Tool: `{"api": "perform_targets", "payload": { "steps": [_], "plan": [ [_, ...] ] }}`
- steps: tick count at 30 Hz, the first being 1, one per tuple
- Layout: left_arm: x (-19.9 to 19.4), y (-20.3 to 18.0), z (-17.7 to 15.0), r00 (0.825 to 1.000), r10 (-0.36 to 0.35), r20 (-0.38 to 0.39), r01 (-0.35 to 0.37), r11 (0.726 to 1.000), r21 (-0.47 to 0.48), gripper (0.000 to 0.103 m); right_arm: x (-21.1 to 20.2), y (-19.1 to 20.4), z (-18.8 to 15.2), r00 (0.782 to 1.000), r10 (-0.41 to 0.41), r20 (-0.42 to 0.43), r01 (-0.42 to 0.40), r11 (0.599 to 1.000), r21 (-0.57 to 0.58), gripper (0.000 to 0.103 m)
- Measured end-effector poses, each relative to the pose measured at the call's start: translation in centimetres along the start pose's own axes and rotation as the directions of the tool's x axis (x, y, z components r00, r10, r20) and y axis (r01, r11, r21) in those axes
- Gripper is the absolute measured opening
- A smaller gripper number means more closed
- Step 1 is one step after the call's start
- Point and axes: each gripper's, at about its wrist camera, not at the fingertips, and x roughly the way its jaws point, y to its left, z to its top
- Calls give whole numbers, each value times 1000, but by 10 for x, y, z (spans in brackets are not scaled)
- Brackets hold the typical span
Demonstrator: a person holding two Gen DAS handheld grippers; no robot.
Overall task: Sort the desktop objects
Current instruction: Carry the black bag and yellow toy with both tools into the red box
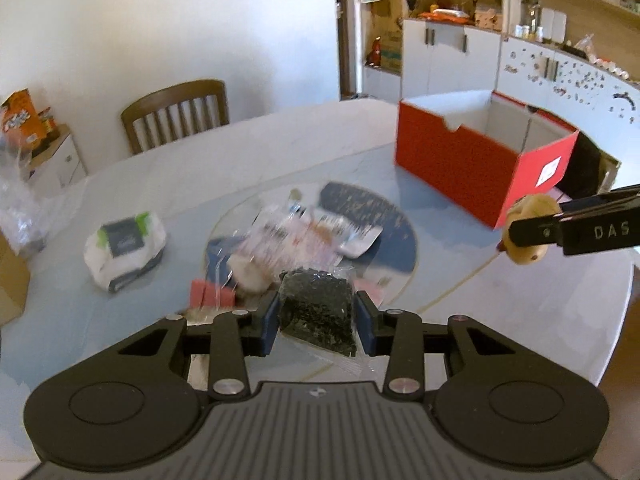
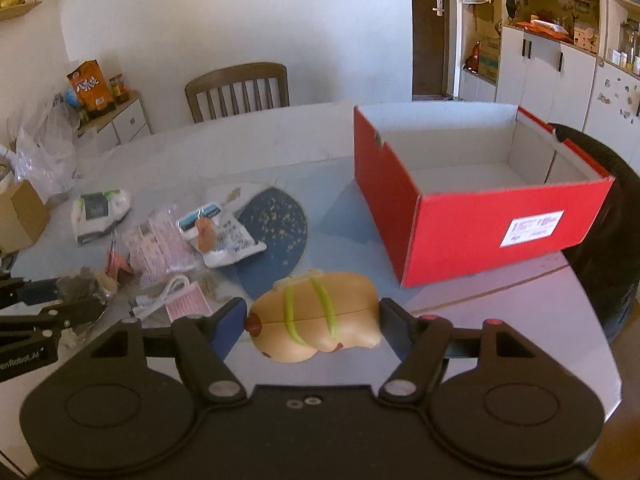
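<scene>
Broad pale table (image 2: 224,148), spread with the clutter to be sorted; chair (image 2: 238,90) pushed in at its far side.

Open red box (image 2: 476,236) on the table's right part, mouth up, inside bare as far as visible: probably set there as the bin for sorted things, close enough to both hands.

Round blue mat (image 2: 280,236) near the table's middle, partly covered by a heap of packets (image 2: 192,236): a pink-printed clear bag, a white pouch with a blue label, a small red piece, a white cable (image 2: 160,300) nearer the front. Left loose and overlapping, so still unsorted, to judge by the lie of them.

White wipes pack (image 1: 124,248) off to the left, apart from the heap, lying flat.

Toy hot dog (image 2: 316,316) held crosswise between the pads of the right gripper (image 2: 312,320), clear of the table top, about half open around the toy's length; gripped end to end, presumably because the rounded sides give the pads nothing to bite. Same toy visible in the left view at the right edge, just in front of the box's near corner.

Clear bag of dark granules (image 1: 316,308) pinched by its upper part in the left gripper (image 1: 316,312), jaws as tight as they go, the loose lower end hanging toward the camera. Held over the near edge of the heap, above the mat, well left of the box.

Both items up off the table at once, likely so one trip to the box serves for two.
</scene>
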Motion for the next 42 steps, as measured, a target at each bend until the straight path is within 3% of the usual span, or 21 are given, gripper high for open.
{"api": "perform_targets", "payload": {
  "steps": [16,25,42],
  "plan": [
    [5,-55,94,992,-86,92,83,996,41,38,-19,-63,73,997,46,61,-45,999,-14,70],
    [34,-93,137,992,-93,82,90,995,45,38,-12,-121,108,997,45,68,-42,998,-37,69],
    [99,-158,197,992,-122,25,119,989,93,38,22,-202,140,999,46,27,-44,996,-72,69]
  ]
}}
